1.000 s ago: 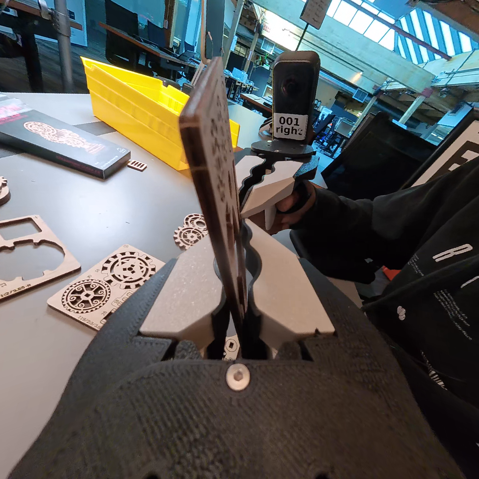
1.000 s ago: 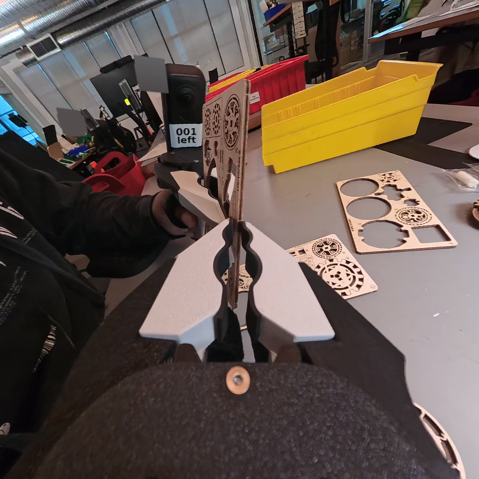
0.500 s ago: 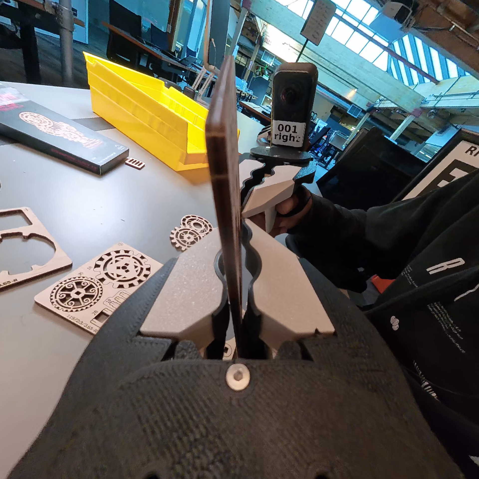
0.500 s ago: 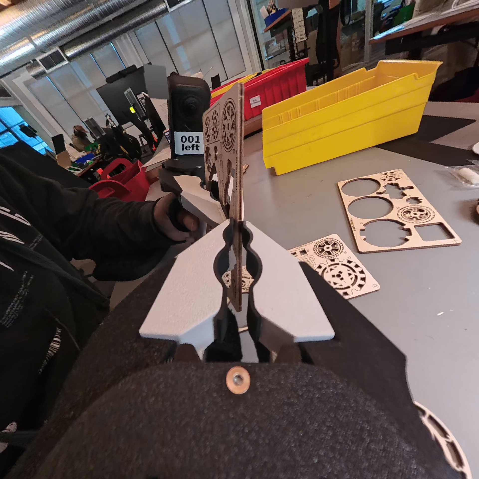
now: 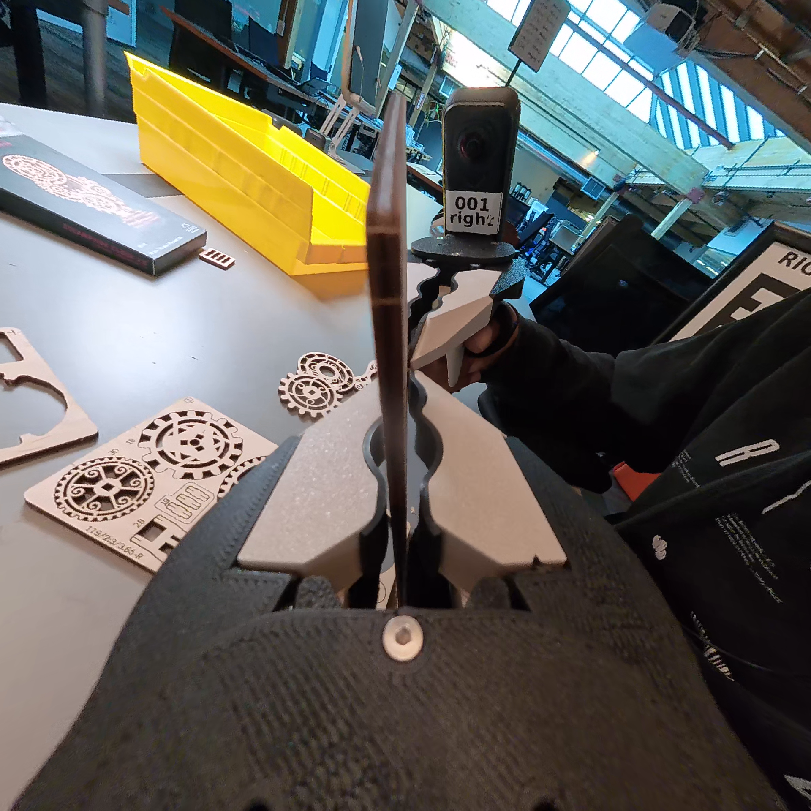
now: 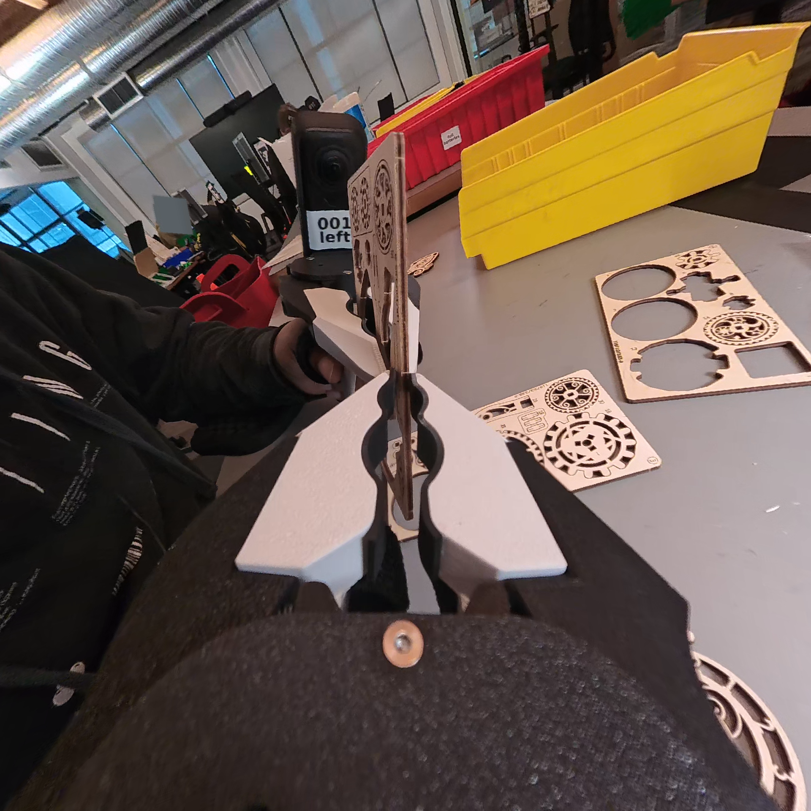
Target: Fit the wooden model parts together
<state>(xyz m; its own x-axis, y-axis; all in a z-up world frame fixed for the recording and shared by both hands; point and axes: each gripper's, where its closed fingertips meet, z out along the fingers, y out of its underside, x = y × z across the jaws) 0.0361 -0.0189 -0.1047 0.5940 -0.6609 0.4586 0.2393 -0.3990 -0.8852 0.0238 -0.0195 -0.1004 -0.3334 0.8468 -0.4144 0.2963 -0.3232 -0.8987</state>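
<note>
**A:** Two grippers on one piece, and you've got both clamped! Your left gripper [image 5: 397,443] is closed tight on the wooden sheet [image 5: 386,307], which stands upright on edge between its fingers, above the grey table [image 5: 175,333].

**B:** Your right gripper [image 6: 401,377] is pinched on the same wooden sheet [image 6: 386,245] from the opposite side. From here you can see the gear patterns cut into its face, and your left gripper [image 6: 386,346] gripping it just past your own fingertips.

**A:** Down on the table, a small gear card [image 5: 145,478] lies flat just left of your left gripper, with a pair of loose gears [image 5: 316,384] touching each other near it.

**B:** Beyond those sits the yellow bin [image 5: 245,175], and a dark box [image 5: 87,202] well to its left. On your right side, a larger punched-out frame [image 6: 697,324] lies flat past the gear card [image 6: 570,430].
</note>
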